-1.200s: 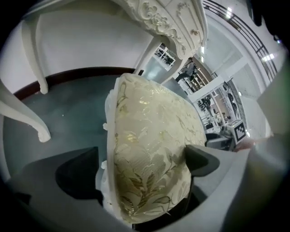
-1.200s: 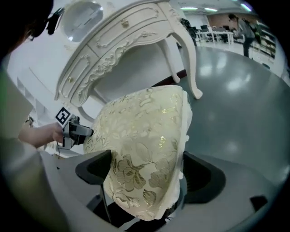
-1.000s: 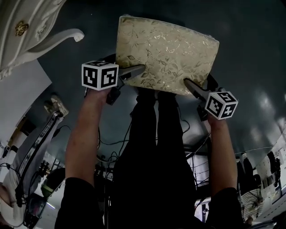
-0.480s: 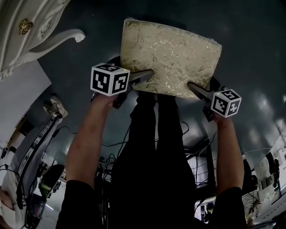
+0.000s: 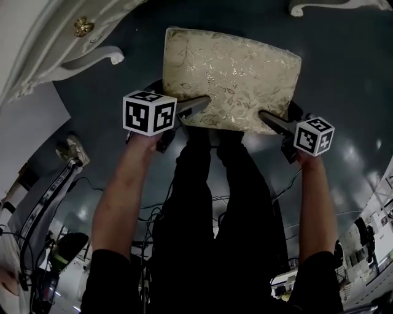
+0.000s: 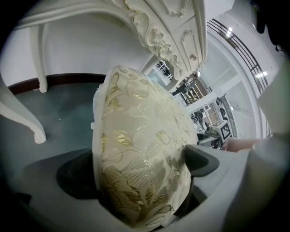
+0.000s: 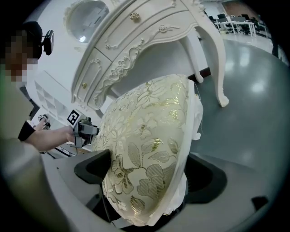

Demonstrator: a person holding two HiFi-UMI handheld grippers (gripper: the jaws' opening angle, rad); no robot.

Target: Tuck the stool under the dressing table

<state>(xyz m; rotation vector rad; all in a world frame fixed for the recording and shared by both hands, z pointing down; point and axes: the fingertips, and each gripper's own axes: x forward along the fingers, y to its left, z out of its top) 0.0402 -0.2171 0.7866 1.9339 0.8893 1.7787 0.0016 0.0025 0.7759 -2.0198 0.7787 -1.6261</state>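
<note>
The stool (image 5: 230, 76) has a cream seat cushion with a gold leaf pattern, seen from above in the head view. My left gripper (image 5: 199, 105) is shut on the cushion's near left edge, and my right gripper (image 5: 267, 118) is shut on its near right edge. In the left gripper view the cushion (image 6: 140, 167) fills the space between the jaws; the right gripper view shows the same cushion (image 7: 149, 172) clamped. The white carved dressing table (image 5: 73, 37) stands at the upper left, with a curved leg (image 5: 92, 58) left of the stool and another foot (image 5: 325, 6) at top right.
The floor (image 5: 344, 73) is dark grey-green and glossy. My legs (image 5: 215, 202) in black stand just behind the stool. Cables and equipment (image 5: 43, 208) lie at the lower left. The table's drawers and knobs (image 7: 133, 16) rise above the cushion in the right gripper view.
The stool and both grippers have moved forward towards the dressing table; more of the table and a second foot at top right have come into the head view. Both grips are unchanged.
</note>
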